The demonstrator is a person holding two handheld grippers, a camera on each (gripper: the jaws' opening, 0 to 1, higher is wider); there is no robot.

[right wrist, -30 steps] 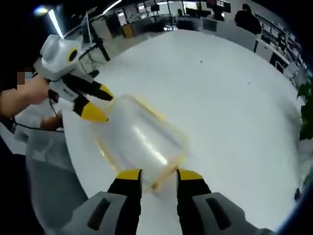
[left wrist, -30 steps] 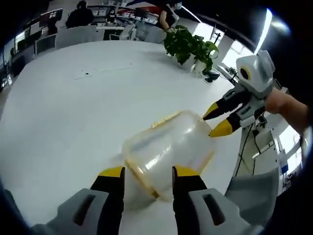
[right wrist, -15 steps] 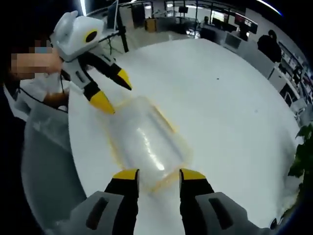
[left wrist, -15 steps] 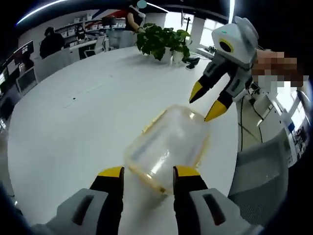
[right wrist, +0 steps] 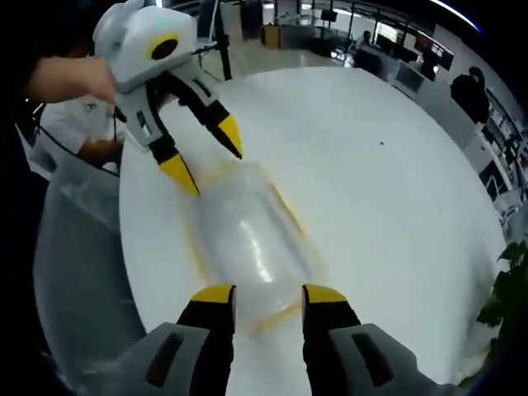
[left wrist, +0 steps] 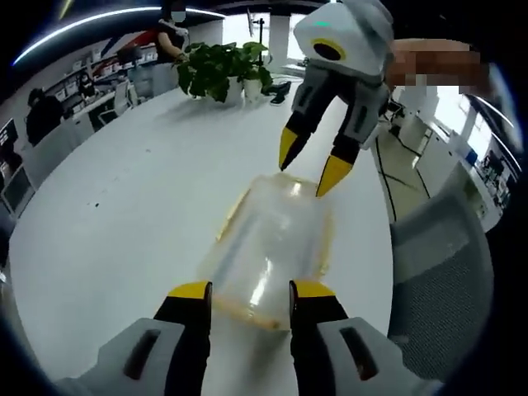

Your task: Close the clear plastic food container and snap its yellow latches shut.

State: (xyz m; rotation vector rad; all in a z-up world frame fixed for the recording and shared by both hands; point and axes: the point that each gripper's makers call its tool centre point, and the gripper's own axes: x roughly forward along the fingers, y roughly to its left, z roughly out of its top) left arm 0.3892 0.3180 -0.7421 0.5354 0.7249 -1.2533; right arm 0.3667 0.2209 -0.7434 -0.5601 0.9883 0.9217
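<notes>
Here the container (left wrist: 268, 247) is lying on the white table (left wrist: 124, 214), near its edge, yellow trim running round the rim. I am holding my left gripper (left wrist: 247, 290) at one short end of it, fingers apart, the end of the container sitting between the yellow tips; whether they are touching it, I cannot tell. In the right gripper view the container (right wrist: 247, 243) is lying the same way between my right gripper (right wrist: 264, 293) tips, fingers apart too. Each gripper is appearing in the other's view, above the far end, fingers spread. A chair (left wrist: 445, 280) is standing beside the table, and a plant (left wrist: 219, 70) is sitting at the far side.
</notes>
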